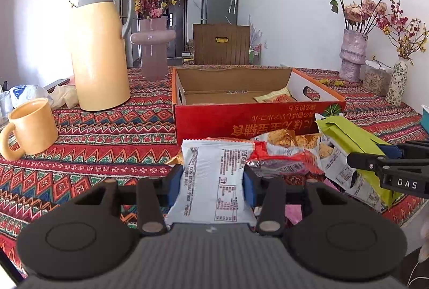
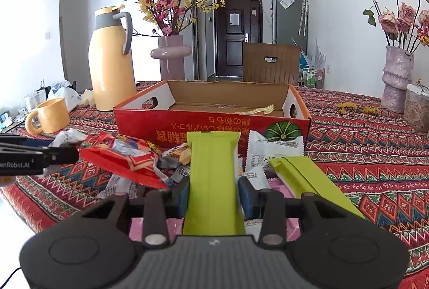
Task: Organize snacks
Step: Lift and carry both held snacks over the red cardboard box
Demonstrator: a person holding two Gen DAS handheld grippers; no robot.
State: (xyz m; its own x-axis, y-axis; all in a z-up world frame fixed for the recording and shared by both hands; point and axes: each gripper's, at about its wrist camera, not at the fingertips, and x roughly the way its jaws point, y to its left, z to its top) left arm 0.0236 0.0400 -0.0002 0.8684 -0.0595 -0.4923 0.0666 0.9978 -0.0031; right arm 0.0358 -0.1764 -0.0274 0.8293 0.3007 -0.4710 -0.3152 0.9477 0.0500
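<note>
My left gripper (image 1: pixel 213 181) is shut on a white snack packet (image 1: pixel 214 176) with printed text, held above the patterned tablecloth. My right gripper (image 2: pixel 213 195) is shut on a lime-green packet (image 2: pixel 213 179), which also shows at the right of the left wrist view (image 1: pixel 356 144). Between and ahead of both lies a pile of snacks: a red packet (image 2: pixel 126 164), white packets (image 2: pixel 273 149) and a second green packet (image 2: pixel 308 176). Behind the pile stands an open red cardboard box (image 1: pixel 241 120), seen too in the right wrist view (image 2: pixel 203 125), with one yellowish packet (image 1: pixel 276 96) inside.
A yellow thermos jug (image 1: pixel 99 48) and a yellow mug (image 1: pixel 29 125) stand at the left. A pink vase of blossoms (image 1: pixel 152 48) is behind the box, more vases (image 1: pixel 351 53) at the right. A wooden chair (image 1: pixel 221 44) stands beyond the table.
</note>
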